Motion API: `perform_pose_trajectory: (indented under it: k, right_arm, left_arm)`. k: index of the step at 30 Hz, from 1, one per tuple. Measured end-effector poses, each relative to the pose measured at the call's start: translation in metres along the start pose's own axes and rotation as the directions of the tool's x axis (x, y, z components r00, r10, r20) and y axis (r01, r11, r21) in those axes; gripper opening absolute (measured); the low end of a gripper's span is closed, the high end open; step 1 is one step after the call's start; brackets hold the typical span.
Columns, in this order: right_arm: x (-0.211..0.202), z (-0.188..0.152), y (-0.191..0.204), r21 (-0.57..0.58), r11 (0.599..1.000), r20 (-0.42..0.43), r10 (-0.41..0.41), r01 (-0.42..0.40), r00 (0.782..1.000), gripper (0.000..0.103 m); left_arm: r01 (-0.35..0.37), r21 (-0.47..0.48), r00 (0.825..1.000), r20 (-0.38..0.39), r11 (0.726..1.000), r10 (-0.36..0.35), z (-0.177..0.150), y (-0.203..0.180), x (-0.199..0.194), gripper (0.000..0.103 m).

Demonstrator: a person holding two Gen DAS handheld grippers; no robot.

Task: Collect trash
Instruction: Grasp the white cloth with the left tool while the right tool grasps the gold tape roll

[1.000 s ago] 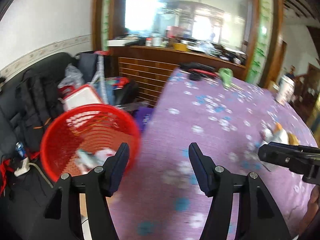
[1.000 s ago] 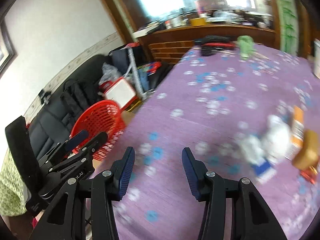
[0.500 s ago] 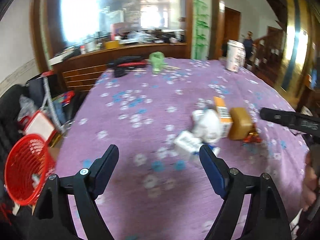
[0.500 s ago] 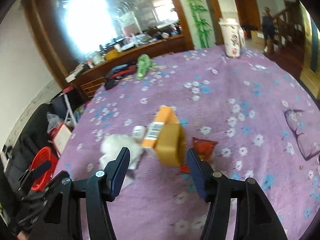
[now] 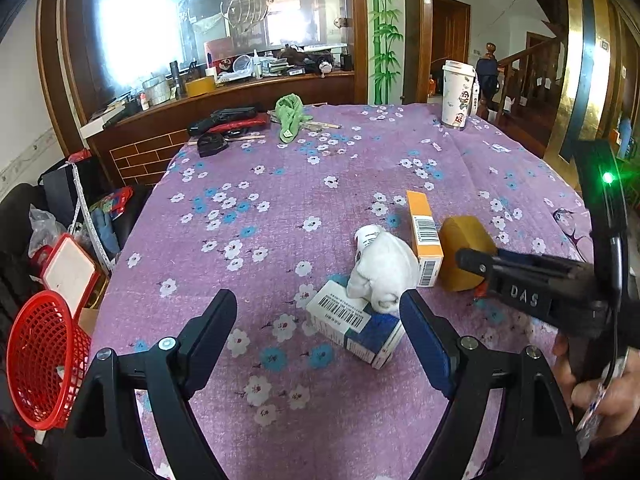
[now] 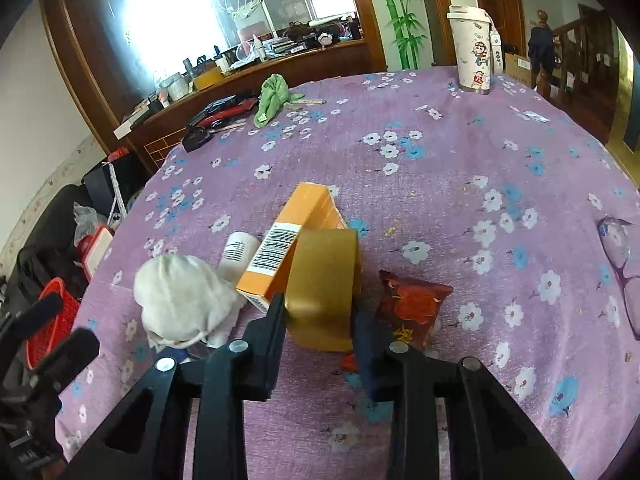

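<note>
A: Where does the trash sit?

B: Bunched low in the middle of both frames on the purple flowered counter: a white crumpled cloth wad, a blue-and-white carton under its near edge, an orange carton touching the wad, a brown tape roll leaning on the orange carton, and a red snack wrapper just right of the roll.

A: And the right gripper?

B: Its jaws stand narrowed on either side of the tape roll and seem to touch its flat faces. I judge it has clamped the roll, which is stiff and gives parallel sides to pinch.

A: The left gripper?

B: Jaws spread wide and holding nothing, above the counter, with the blue-and-white carton just inside its right jaw. Probably lined up on that carton or the wad.

A: Why work from this side?

B: The red mesh basket hangs off the counter's edge at lower left in the left wrist view, a short swing away. The cartoon tumbler and green cloth lie far off at the top and look like no part of the trash.
</note>
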State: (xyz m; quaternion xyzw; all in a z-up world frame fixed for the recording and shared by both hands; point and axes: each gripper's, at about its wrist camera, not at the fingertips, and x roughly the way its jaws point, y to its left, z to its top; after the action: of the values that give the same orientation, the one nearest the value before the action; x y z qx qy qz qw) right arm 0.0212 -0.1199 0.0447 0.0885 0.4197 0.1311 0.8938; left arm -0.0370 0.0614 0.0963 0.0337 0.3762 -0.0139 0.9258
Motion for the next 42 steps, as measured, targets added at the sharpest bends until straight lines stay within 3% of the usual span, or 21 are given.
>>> perform_pose_trajectory:
  k: [8, 13, 16, 18, 20, 24, 33, 42]
  right_arm:
    - [-0.026, -0.006, -0.023, 0.081, 0.995, 0.162, 0.052, -0.066, 0.985, 0.032]
    - [-0.028, -0.004, -0.032, 0.124, 0.989, 0.166, 0.054, -0.075, 0.985, 0.032]
    - [-0.028, -0.004, -0.03, 0.121, 0.989, 0.161, 0.065, -0.085, 0.985, 0.032]
    - [-0.029, -0.005, -0.028, 0.111, 0.99, 0.161, 0.066, -0.085, 0.985, 0.032]
    - [-0.029, -0.005, -0.028, 0.105, 0.991, 0.164, 0.069, -0.087, 0.984, 0.032]
    - [-0.03, -0.006, -0.024, 0.086, 0.993, 0.171, 0.07, -0.086, 0.983, 0.032]
    - [-0.051, -0.007, -0.011, 0.033, 0.995, 0.265, 0.087, -0.099, 0.96, 0.032]
    - [-0.076, -0.022, 0.026, -0.054, 0.983, 0.212, 0.182, -0.174, 0.96, 0.032]
  left_arm:
    - [0.004, 0.046, 0.999, -0.036, 0.999, -0.003, 0.012, -0.031, 0.032, 0.084]
    - [-0.016, 0.066, 0.998, -0.054, 0.998, 0.02, 0.015, -0.042, 0.054, 0.083]
    - [-0.012, 0.062, 0.998, -0.067, 0.998, 0.016, 0.014, -0.044, 0.064, 0.067]
    - [0.004, 0.054, 0.997, -0.082, 0.999, 0.0, 0.013, -0.044, 0.069, 0.047]
    - [0.002, 0.049, 0.997, -0.083, 0.999, 0.002, 0.011, -0.043, 0.071, 0.046]
    - [0.027, 0.018, 0.998, -0.059, 0.999, -0.026, 0.008, -0.037, 0.064, 0.04]
    - [0.056, -0.047, 0.998, 0.03, 0.997, -0.054, -0.001, -0.012, 0.019, 0.04]
    - [0.043, -0.08, 0.997, 0.066, 0.996, -0.038, -0.023, 0.02, -0.011, 0.04]
